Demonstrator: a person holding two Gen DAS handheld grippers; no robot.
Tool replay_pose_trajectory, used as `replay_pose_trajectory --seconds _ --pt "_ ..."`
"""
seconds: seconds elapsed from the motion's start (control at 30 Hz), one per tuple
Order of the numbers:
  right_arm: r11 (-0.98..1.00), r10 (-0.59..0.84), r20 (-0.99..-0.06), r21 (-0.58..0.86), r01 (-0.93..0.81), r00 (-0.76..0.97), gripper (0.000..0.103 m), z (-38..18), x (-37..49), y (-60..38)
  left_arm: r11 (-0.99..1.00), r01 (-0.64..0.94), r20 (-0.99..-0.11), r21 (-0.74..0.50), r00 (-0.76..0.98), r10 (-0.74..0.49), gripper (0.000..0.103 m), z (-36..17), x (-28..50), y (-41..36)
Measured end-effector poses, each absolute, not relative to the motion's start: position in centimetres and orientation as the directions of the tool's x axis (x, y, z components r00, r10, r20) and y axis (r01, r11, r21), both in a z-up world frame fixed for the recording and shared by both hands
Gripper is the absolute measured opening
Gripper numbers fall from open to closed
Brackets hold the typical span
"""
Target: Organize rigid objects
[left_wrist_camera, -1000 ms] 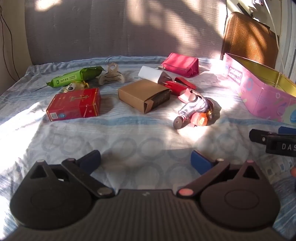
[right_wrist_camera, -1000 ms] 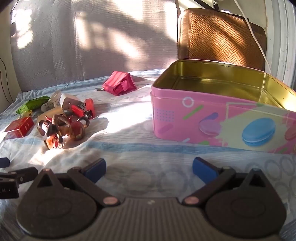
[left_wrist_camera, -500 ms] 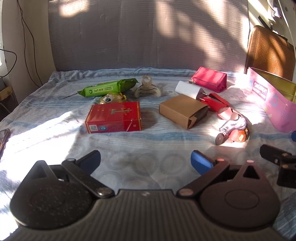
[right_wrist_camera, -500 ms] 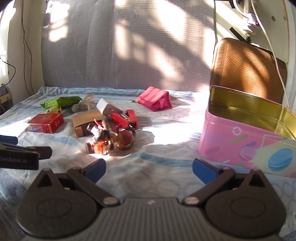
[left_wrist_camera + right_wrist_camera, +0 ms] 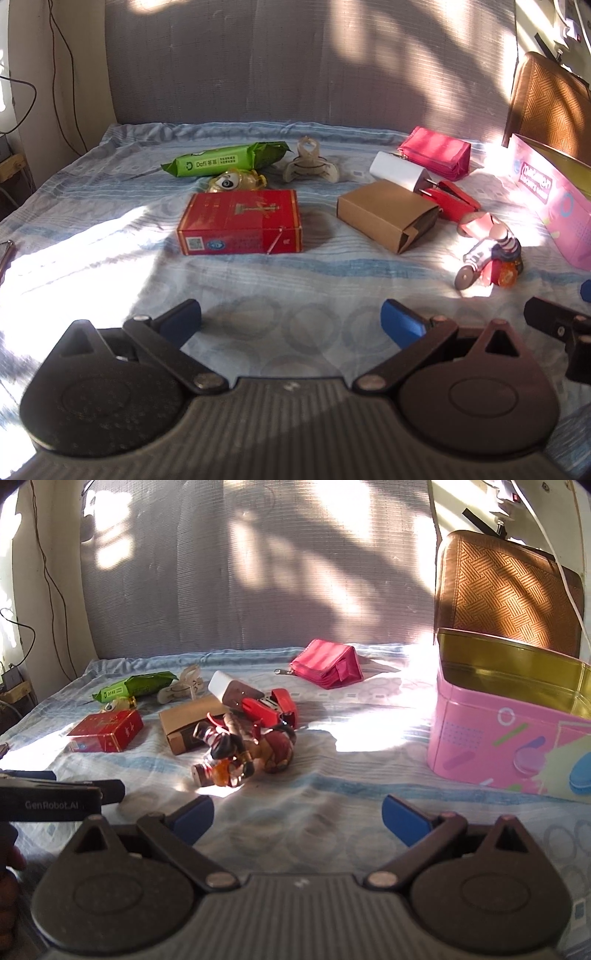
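on blue sheet [image 5: 295, 288] — one red box [image 5: 240, 221], one cardboard box [image 5: 384, 214], one pink tin [image 5: 517, 738]; both jaws apart, empty.

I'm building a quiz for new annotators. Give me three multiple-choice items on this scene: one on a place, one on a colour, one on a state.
1. Where does the white charger lie?
A. inside the tin
B. behind the brown carton, beside the red stapler
C. on the red box

2. What colour is the wipes pack?
A. green
B. blue
C. black

3. How is the pink tin?
A. closed with a lid
B. open, nothing visible inside
C. tipped on its side

Answers:
1 B: it sits just past the brown carton, next to the red stapler.
2 A: its wrapper is bright green.
3 B: the gold interior shows, with no lid on top.
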State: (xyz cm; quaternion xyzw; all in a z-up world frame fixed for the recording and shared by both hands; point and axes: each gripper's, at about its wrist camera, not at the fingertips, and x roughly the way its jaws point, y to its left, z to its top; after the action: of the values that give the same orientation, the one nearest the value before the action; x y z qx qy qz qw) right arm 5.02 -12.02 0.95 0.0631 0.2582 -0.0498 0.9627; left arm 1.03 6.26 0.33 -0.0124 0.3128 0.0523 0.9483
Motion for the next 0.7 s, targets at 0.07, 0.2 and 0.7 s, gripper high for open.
replay_pose_trajectory --seconds 0.07,0.2,0.7 --pt "0.986 -0.071 -0.5 0.093 0.135 0.863 0.096 0.9 4.9 -12.0 0.994 -0.107 -0.596 0.008 0.798 0.091 0.103 0.3 1.0 6.3" --pt "0.987 -0.088 -0.489 0.078 0.144 0.868 0.092 1.1 4.8 -11.7 0.995 -0.104 -0.595 0.012 0.798 0.09 0.103 0.4 1.0 6.1" --pt "0.982 -0.099 -0.443 0.104 0.16 0.891 0.054 1.3 3.8 -12.1 0.995 -0.101 -0.583 -0.004 0.808 0.08 0.103 0.6 0.7 6.2"
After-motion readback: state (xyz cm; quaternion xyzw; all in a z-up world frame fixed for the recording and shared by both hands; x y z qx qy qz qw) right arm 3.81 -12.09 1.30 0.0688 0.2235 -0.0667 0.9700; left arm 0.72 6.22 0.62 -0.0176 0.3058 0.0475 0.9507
